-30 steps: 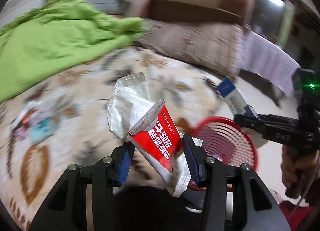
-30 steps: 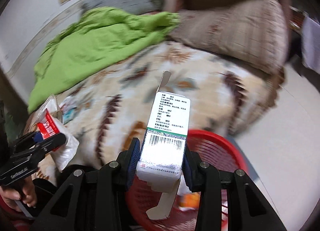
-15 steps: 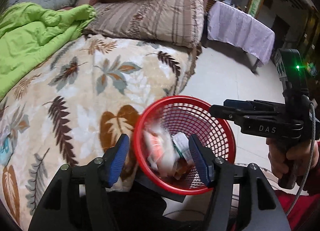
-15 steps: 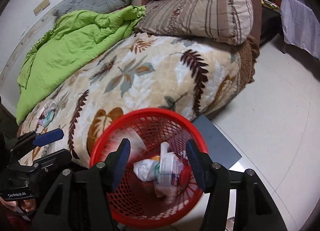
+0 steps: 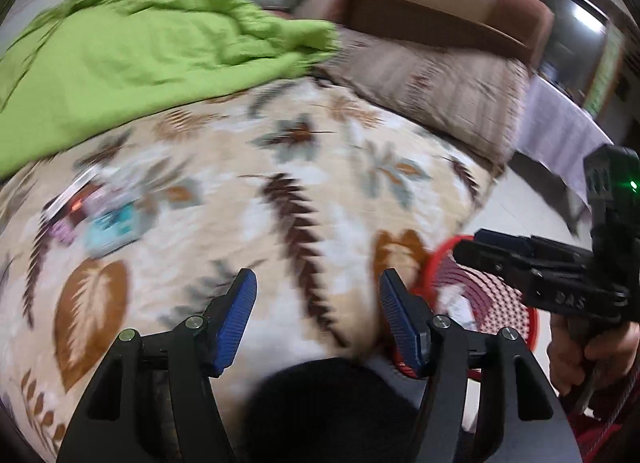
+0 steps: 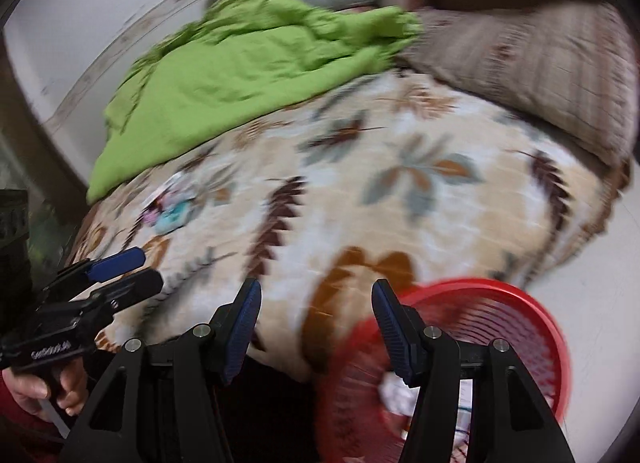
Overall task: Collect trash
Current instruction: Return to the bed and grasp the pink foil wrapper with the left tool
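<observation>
L gripper (image 5: 316, 319): jaws spread, nothing btwn the blue pads. R gripper (image 6: 316, 323): jaws also spread, empty. Both pointed down over the leaf-print blanket (image 5: 320, 191) at the near edge of the bed, prob. because both were free for a fresh pick.

Red mesh basket (image 6: 500, 327) sat on the floor just beside the bed edge, under/right of R gripper; placed there so drops need only a short swing off the mattress. Crumpled white trash (image 6: 394, 395) visible inside it, w/ other bits too blurred to ID.

Remaining trash: small cluster of wrappers (image 5: 96, 215) (teal, pink, silver-ish) lying on the blanket, left of L gripper, near the green quilt (image 5: 140, 47). Well apart from basket. Frames motion-blurred, so count of pieces unclear.

Judgement: next target likely that cluster; L gripper closer. Thin, flat wrappers on soft bedding, so risk of pinching blanket along w/ them.
</observation>
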`<state>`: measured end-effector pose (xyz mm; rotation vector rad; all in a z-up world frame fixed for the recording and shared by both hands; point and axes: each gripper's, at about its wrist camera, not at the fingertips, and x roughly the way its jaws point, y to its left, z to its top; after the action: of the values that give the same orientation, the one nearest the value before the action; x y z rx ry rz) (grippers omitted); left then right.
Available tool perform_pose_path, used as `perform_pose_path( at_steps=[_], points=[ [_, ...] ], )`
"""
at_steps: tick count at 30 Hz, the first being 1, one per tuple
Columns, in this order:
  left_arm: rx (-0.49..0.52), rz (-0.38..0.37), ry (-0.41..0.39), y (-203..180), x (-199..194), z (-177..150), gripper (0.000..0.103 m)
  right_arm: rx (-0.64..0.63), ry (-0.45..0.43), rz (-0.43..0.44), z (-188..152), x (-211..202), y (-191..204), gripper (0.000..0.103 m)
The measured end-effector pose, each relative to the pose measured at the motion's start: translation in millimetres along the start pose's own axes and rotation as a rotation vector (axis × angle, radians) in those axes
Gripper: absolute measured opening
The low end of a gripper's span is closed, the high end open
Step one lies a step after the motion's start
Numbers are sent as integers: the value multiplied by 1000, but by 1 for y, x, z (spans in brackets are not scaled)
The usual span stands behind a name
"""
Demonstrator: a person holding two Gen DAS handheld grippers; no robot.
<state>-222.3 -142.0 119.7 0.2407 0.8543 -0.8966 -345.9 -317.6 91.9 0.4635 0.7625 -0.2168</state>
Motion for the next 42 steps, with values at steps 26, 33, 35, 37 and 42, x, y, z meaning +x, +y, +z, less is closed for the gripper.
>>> perform_pose_path(
  at_steps=[26, 33, 35, 37, 42],
  points=[
    [-546, 318, 8, 283, 41, 16, 52, -239, 93, 178, 71, 124, 138, 62],
    [-528, 375, 35, 302, 81, 18, 36, -209, 130, 252, 102, 171, 152, 62],
    [-499, 395, 19, 301, 82, 19, 30, -201, 141, 269, 110, 189, 160, 62],
    [-482, 404, 6, 301, 81, 18, 29, -191, 156, 286, 116, 210, 170, 62],
    [-449, 421, -11, 295, 73, 16, 29, -190, 170, 285, 124, 253, 192, 62]
  ],
)
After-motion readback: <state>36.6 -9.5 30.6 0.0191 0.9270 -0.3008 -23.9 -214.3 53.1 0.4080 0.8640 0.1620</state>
